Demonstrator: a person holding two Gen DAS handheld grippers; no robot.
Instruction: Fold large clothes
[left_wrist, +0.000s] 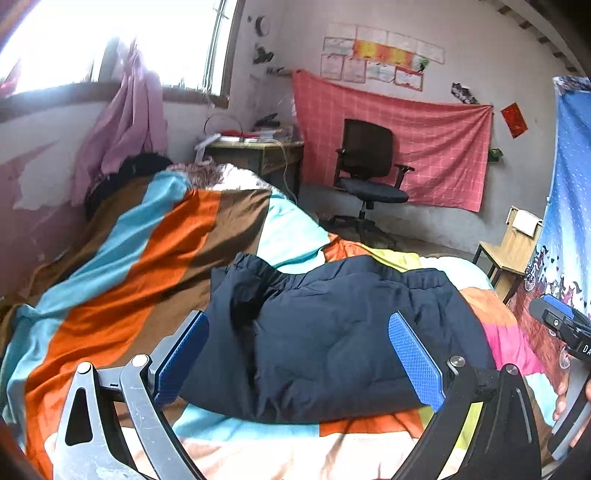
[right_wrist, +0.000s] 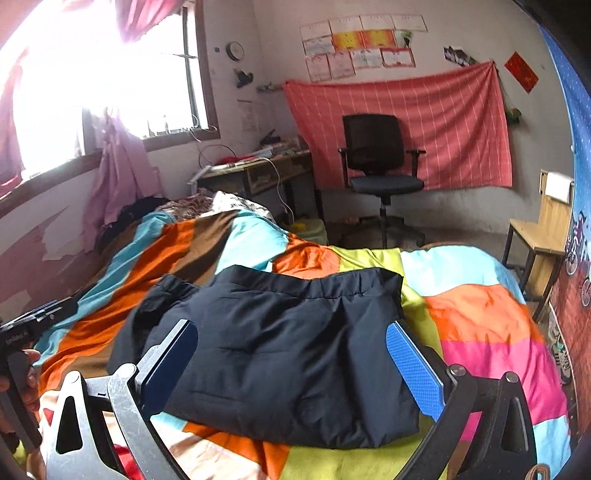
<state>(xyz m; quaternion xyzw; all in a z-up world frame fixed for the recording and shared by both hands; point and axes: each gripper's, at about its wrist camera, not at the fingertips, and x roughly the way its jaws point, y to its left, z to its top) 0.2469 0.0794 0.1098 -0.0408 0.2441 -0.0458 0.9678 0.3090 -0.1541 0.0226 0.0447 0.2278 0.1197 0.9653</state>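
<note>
Your left tool (left_wrist: 299, 354) and right tool (right_wrist: 291, 363) both stand with jaws wide apart and nothing between the pads, hovering just above the near edge of the navy padded jacket (right_wrist: 280, 343). The jacket lies folded into a thick bundle on the striped bedspread (left_wrist: 122, 288), its elastic hem toward the far side. If another fold is needed, grip both near corners evenly, lift together, and keep the padding from bunching.
</note>
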